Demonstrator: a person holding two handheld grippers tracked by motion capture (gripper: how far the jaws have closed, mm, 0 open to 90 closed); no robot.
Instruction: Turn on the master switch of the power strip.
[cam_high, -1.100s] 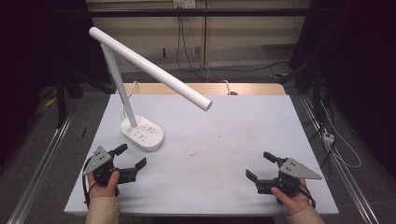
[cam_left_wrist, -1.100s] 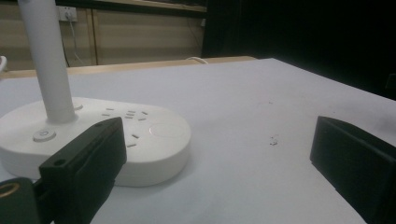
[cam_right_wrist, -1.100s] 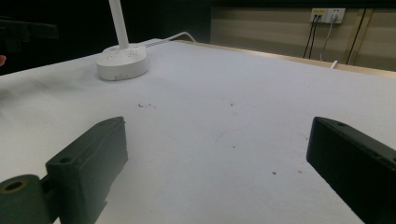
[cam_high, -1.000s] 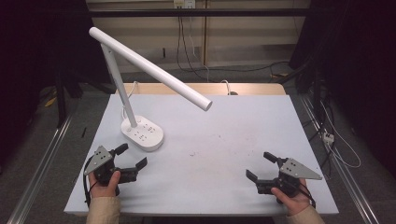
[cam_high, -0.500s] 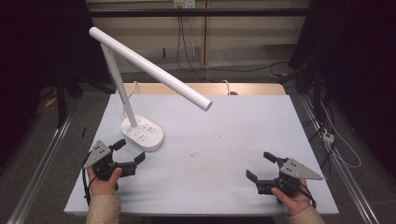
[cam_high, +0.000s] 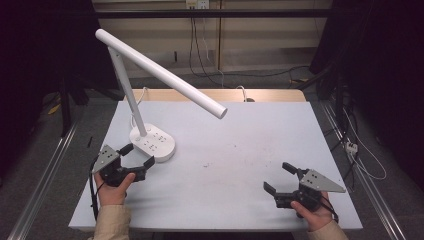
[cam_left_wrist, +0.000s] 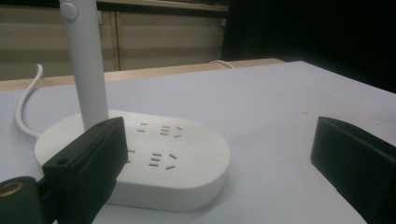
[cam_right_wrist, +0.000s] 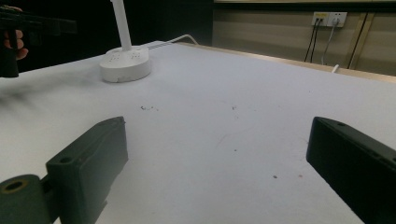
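My left hand (cam_high: 114, 189) holds the black left gripper (cam_high: 138, 156) wide open, empty, beside the white oval lamp base (cam_high: 159, 142); the right gripper (cam_high: 279, 177) gapes empty near-right.

No writing, label, brand, number or sign can be read anywhere in these pictures. The lamp base (cam_left_wrist: 154, 158) carries only groups of plain socket slots and a faint round patch, with no lettering beside them. The round button high on the lamp stem (cam_left_wrist: 70, 10) is blank. The wall outlets (cam_right_wrist: 330, 18) behind the table are too small to show any marking.
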